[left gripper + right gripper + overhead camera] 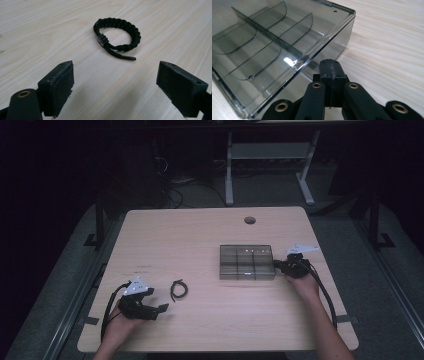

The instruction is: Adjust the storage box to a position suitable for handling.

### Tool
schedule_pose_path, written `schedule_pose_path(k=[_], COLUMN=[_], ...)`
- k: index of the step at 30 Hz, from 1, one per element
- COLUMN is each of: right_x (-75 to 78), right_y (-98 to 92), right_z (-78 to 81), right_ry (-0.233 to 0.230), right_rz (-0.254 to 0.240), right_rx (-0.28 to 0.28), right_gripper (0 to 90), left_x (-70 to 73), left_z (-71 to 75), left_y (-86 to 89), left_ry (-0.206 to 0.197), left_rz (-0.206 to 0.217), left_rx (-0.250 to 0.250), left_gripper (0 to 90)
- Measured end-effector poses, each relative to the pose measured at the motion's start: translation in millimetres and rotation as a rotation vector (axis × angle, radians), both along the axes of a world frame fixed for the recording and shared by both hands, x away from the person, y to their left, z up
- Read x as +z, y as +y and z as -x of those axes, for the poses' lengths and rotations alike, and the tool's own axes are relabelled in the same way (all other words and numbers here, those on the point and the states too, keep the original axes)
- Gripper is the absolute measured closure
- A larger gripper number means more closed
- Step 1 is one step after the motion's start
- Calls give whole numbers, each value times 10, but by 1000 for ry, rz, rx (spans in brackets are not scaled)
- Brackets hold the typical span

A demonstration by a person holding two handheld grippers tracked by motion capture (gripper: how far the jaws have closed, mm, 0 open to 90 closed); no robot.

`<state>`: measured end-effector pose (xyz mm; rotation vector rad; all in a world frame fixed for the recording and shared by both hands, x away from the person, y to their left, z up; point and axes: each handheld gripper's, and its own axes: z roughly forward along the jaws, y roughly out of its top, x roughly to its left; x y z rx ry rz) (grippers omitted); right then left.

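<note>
Desk (200,240): pale wood-grain top, matt, smooth. Bracelet (117,37): black braided cord, matt, coarse weave, small ribbed clasp. Divided box (274,45) near the desk's right edge: smoky clear plastic, glossy, with glints. Gripper pads (60,87): black, dull, slightly rough; brass-looking rivets on the right gripper (331,68)

Black bracelet (179,290) beside left gripper (159,310)

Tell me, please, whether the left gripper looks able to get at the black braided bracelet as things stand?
Probably yes. The left gripper has its jaws wide open and faces the black braided bracelet, which lies flat on the wooden table with only bare wood between them.
</note>
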<state>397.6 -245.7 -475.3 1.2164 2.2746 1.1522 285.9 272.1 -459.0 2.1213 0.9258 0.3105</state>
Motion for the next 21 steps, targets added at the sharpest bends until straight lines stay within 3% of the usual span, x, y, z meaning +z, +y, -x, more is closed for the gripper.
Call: schedule_pose_path(k=[5, 9, 15, 17, 21], right_x=[9, 20, 23, 21, 23], right_y=[107, 151, 211, 234, 287], right_z=[18, 26, 38, 38, 44], right_ry=[2, 3, 7, 4, 6], right_rz=[3, 0, 6, 9, 16], right_rx=[43, 57, 80, 94, 112], right_gripper=[898, 898, 899, 899, 898], left_x=[60, 107, 130, 148, 188], left_z=[-58, -134, -213, -275, -388], left_y=[-58, -136, -227, -267, -306], left_ry=[-13, -30, -39, -26, -41], left_rz=[20, -11, -20, 17, 19], left_rx=[12, -8, -23, -18, -9], left_gripper=[144, 144, 157, 179, 211])
